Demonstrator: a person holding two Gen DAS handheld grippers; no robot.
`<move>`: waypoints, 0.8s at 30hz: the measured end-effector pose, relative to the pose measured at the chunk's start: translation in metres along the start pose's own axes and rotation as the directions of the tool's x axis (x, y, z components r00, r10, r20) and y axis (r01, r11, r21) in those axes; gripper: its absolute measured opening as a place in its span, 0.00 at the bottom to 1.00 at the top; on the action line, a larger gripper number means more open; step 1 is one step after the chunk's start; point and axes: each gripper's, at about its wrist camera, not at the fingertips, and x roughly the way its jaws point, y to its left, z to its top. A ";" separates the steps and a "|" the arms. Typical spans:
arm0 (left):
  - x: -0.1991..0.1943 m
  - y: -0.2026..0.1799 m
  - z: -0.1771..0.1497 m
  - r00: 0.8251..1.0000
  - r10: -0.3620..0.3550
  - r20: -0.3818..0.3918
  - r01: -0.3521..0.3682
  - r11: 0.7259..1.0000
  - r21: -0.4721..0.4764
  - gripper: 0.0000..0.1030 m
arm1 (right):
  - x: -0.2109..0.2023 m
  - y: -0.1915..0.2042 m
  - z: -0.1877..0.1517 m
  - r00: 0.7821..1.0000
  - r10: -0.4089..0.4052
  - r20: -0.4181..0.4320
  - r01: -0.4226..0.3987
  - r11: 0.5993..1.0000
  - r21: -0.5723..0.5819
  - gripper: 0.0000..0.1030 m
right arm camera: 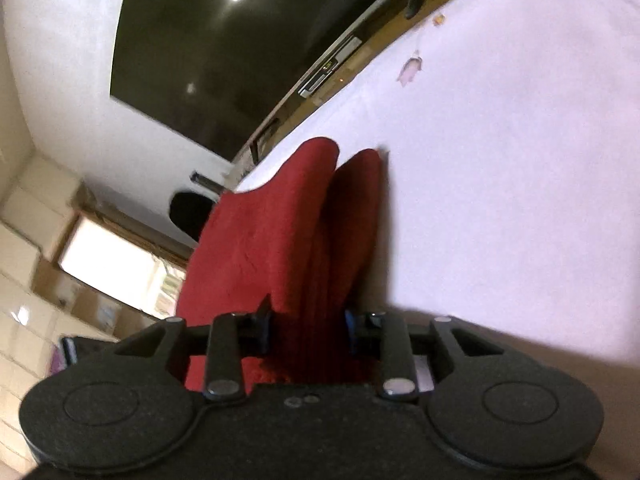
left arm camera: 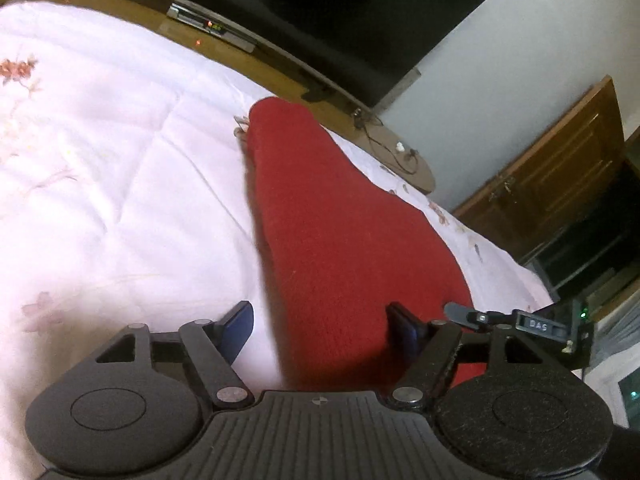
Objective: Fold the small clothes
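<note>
The red garment (left arm camera: 340,220) lay doubled lengthwise on the bed (left arm camera: 120,160); the left gripper (left arm camera: 320,324) stood wide, clear of it; the right gripper (right arm camera: 308,328) pinched its bunched end; folding seemed half done.

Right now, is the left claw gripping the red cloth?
No, the left claw stands open, its fingers clear of the red cloth.
</note>
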 end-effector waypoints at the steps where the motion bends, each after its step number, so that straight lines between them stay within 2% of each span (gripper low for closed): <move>1: -0.005 -0.002 0.002 1.000 0.018 0.010 -0.018 1.000 0.002 0.71 | 0.001 0.004 0.000 1.000 -0.011 -0.009 0.011 1.000 -0.011 0.33; 2: -0.013 -0.006 0.005 0.998 0.048 0.039 -0.049 0.999 0.016 0.71 | -0.004 0.006 0.004 1.000 -0.025 -0.013 0.025 1.000 -0.010 0.36; 4: -0.036 -0.017 0.009 0.986 0.109 0.127 -0.116 0.992 0.045 0.71 | -0.022 0.019 0.009 0.996 -0.071 0.050 0.073 0.996 -0.051 0.36; 5: -0.047 -0.021 0.012 0.978 0.114 0.175 -0.124 0.991 0.045 0.71 | -0.031 0.029 0.011 0.992 -0.087 0.096 0.095 0.992 -0.081 0.34; 7: -0.057 -0.030 0.025 0.969 0.061 0.240 -0.075 0.996 0.049 0.71 | -0.040 0.049 0.019 0.985 -0.093 0.147 0.114 0.984 -0.138 0.30; 9: -0.048 -0.042 0.039 0.973 0.026 0.231 -0.050 0.994 0.098 0.71 | -0.036 0.073 0.024 0.977 -0.118 0.178 0.158 0.959 -0.235 0.29; 12: -0.006 -0.056 0.051 0.989 0.048 0.142 -0.070 0.985 0.157 0.71 | -0.006 0.101 0.025 0.967 -0.189 0.171 0.239 0.904 -0.355 0.28; 13: 0.014 -0.055 0.052 0.991 0.097 0.093 -0.111 0.980 0.167 0.71 | 0.007 0.105 0.022 0.960 -0.227 0.164 0.274 0.882 -0.383 0.27; 14: 0.029 -0.053 0.045 0.984 0.169 0.060 -0.177 0.968 0.177 0.71 | 0.023 0.105 0.019 0.946 -0.290 0.143 0.323 0.852 -0.412 0.23; 16: 0.044 -0.056 0.038 0.972 0.223 0.072 -0.234 0.943 0.235 0.71 | 0.042 0.091 0.006 0.907 -0.402 0.125 0.413 0.797 -0.440 0.22; 17: 0.045 -0.059 0.040 0.970 0.231 0.074 -0.242 0.937 0.252 0.71 | 0.041 0.088 0.004 0.908 -0.392 0.149 0.416 0.797 -0.438 0.22; 19: 0.039 -0.061 0.044 0.973 0.221 0.073 -0.232 0.942 0.242 0.71 | 0.036 0.087 0.006 0.905 -0.401 0.141 0.422 0.806 -0.415 0.22; 21: 0.016 -0.065 0.033 0.976 0.197 0.093 -0.214 0.946 0.243 0.71 | 0.024 0.096 0.005 0.900 -0.411 0.146 0.433 0.800 -0.416 0.24; 23: -0.006 -0.066 0.024 0.980 0.164 0.115 -0.188 0.951 0.244 0.71 | 0.008 0.110 -0.004 0.903 -0.390 0.181 0.429 0.785 -0.447 0.31; 24: -0.016 -0.066 0.017 0.979 0.158 0.126 -0.186 0.951 0.246 0.71 | 0.003 0.115 -0.013 0.904 -0.383 0.193 0.428 0.777 -0.462 0.32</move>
